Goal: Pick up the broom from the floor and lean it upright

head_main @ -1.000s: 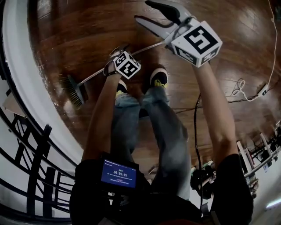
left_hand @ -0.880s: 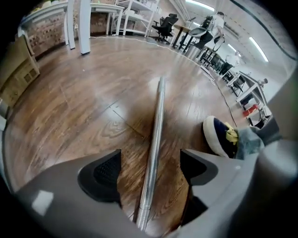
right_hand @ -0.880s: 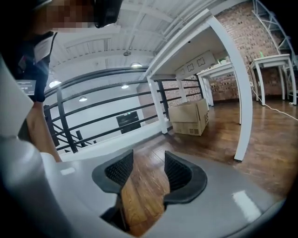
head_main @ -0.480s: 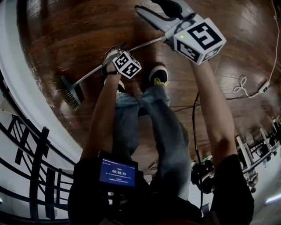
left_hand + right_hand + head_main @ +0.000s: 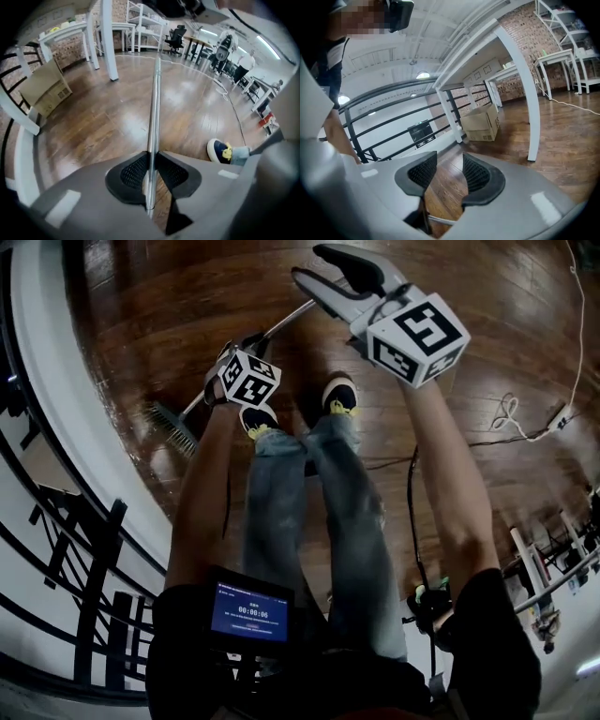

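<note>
Gripping side: left gripper (image 5: 151, 160), jaws closing narrow on the metal handle (image 5: 154, 108) of the broom (image 5: 281, 326), pads pressing it from both sides.
Left arm: stretched down ahead of the knees, gripper aimed steeply at the wooden floor (image 5: 141, 315).
Right gripper (image 5: 449, 164): jaws part-way apart and closing, nothing between them (a sliver of handle shows beneath).
Right arm: extended forward, held nearer the head camera than the left.
Broom: slanted, bristle head (image 5: 174, 418) low by the white curb (image 5: 66, 418), handle rising toward the right gripper.
</note>
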`<state>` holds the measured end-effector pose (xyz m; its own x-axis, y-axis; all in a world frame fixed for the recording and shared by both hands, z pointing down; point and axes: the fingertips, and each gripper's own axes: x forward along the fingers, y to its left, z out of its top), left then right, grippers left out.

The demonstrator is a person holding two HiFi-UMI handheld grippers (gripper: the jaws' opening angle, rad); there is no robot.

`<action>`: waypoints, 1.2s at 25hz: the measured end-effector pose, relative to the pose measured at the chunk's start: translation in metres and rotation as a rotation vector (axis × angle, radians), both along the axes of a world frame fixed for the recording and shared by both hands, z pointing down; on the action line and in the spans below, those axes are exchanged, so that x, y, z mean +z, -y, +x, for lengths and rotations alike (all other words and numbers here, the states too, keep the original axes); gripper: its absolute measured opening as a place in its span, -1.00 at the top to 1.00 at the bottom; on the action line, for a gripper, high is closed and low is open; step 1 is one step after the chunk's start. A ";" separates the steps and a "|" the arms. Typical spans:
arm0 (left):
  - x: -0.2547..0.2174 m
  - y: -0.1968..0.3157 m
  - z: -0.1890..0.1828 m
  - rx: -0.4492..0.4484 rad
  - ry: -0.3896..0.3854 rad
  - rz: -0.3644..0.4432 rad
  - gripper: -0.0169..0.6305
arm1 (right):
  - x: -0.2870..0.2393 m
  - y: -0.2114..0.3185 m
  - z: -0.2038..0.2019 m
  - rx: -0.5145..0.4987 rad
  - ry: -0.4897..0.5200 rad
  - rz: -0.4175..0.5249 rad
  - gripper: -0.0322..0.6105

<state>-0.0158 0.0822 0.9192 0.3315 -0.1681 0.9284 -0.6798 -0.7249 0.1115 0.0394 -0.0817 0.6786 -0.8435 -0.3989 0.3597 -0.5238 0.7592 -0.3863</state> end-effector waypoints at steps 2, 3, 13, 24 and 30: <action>-0.052 0.021 -0.017 -0.062 -0.035 0.029 0.65 | -0.046 0.007 -0.001 0.032 0.030 0.016 0.33; -0.077 0.031 -0.028 -0.092 -0.051 0.048 0.65 | -0.070 0.010 -0.002 0.049 0.044 0.031 0.22; -0.252 0.092 -0.066 -0.254 -0.284 0.245 0.66 | -0.190 0.040 -0.036 0.133 0.101 0.031 -0.16; -0.335 0.147 -0.066 -0.310 -0.394 0.342 0.66 | -0.278 0.074 -0.143 -0.019 0.169 0.133 0.76; -0.339 0.254 -0.072 -0.337 -0.404 0.323 0.65 | -0.301 0.163 -0.162 -0.057 0.113 0.223 0.78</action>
<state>-0.0875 -0.1716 0.5799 0.5259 -0.5767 0.6252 -0.8272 -0.5179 0.2181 -0.1229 -0.2444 0.3774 -0.8966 -0.4086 0.1705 -0.4409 0.8592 -0.2595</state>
